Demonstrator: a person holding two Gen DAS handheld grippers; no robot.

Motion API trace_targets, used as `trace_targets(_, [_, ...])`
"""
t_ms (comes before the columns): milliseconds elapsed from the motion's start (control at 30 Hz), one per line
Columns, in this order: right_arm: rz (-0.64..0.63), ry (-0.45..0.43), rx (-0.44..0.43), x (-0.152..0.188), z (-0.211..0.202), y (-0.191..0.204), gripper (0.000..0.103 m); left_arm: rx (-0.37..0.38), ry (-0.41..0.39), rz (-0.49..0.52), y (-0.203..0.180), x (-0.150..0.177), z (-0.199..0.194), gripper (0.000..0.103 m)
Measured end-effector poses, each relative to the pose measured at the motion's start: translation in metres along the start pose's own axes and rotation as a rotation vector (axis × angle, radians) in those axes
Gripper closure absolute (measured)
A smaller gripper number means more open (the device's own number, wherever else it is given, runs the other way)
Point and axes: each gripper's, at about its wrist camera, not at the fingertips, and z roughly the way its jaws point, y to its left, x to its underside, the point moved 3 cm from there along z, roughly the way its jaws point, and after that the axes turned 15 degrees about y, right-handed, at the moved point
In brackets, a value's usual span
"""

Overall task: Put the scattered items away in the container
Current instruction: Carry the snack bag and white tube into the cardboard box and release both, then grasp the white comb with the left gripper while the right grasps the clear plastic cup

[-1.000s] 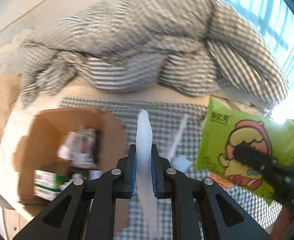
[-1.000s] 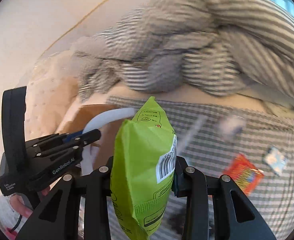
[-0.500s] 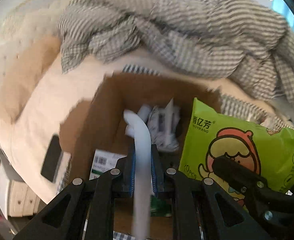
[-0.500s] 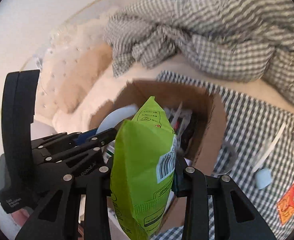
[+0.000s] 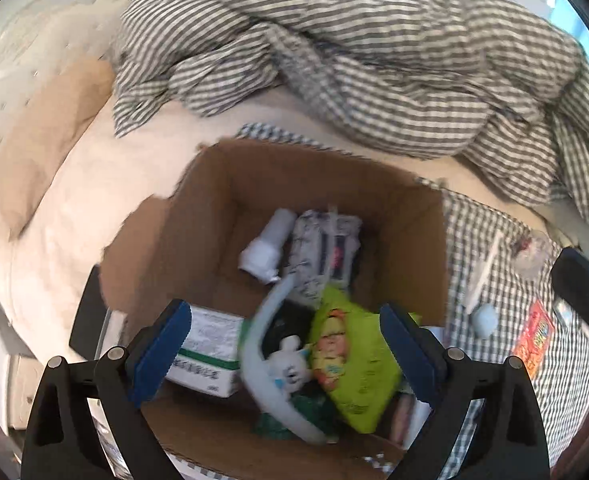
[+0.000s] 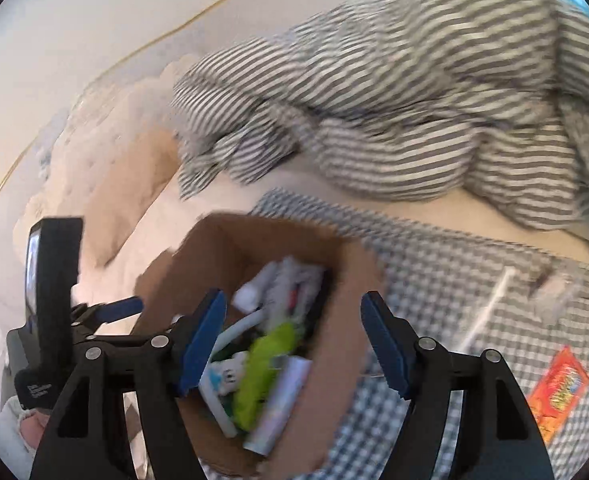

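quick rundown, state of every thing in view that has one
left gripper: open, empty, over the box
right gripper: open, empty
cardboard box: open-topped, partly filled
green snack bag: lying in the box
white curved band: in the box
orange packet: out on the checked cloth
white stick: out on the cloth
striped blanket: crumpled

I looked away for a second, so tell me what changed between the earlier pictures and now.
Both grippers let go. The left gripper opened and dropped its pale curved strip into the cardboard box. The right gripper opened and dropped the green snack bag beside it. Unchanged: the orange packet and white stick lie on the checked cloth, the striped blanket behind.
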Motion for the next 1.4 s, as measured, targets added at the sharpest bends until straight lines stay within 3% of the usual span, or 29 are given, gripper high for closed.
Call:
trace_targets(167, [0.143,-0.02,0.114,0.021,-0.027,-0.086,0.033,0.038,-0.016,0.094,-0.063,0.004,0.006,0.004])
trace_targets(300, [0.281,0.005,0.193,0.055,-0.042,-0.165,0.033,0.063,0.032,0.179,-0.132,0.011,0.033,0.004])
trace_targets(467, [0.419,0.034,0.238,0.091,-0.056,-0.252,0.033,0.026,0.064,0.271,-0.208,0.017,0.07,0.004])
trace_targets(600, [0.459,0.048,0.236,0.1,-0.059,-0.299,0.033,0.01,0.09,0.308,-0.261,0.011,0.103,0.004])
trace_targets(733, [0.44,0.078,0.221,0.089,-0.046,-0.323,0.033,-0.037,0.088,0.31,-0.293,-0.001,0.13,0.004])
trace_targets(867, [0.429,0.086,0.132,0.059,-0.024,-0.341,0.033,-0.062,0.088,0.271,-0.308,-0.015,0.159,0.004])
trace_targets(1067, [0.412,0.09,0.16,0.028,0.017,-0.34,0.033,-0.072,0.085,0.215,-0.311,-0.024,0.191,0.004])
trace_targets(1400, [0.554,0.149,0.168,0.009,0.08,-0.351,0.033,0.003,0.073,0.258,-0.306,-0.037,0.219,0.003])
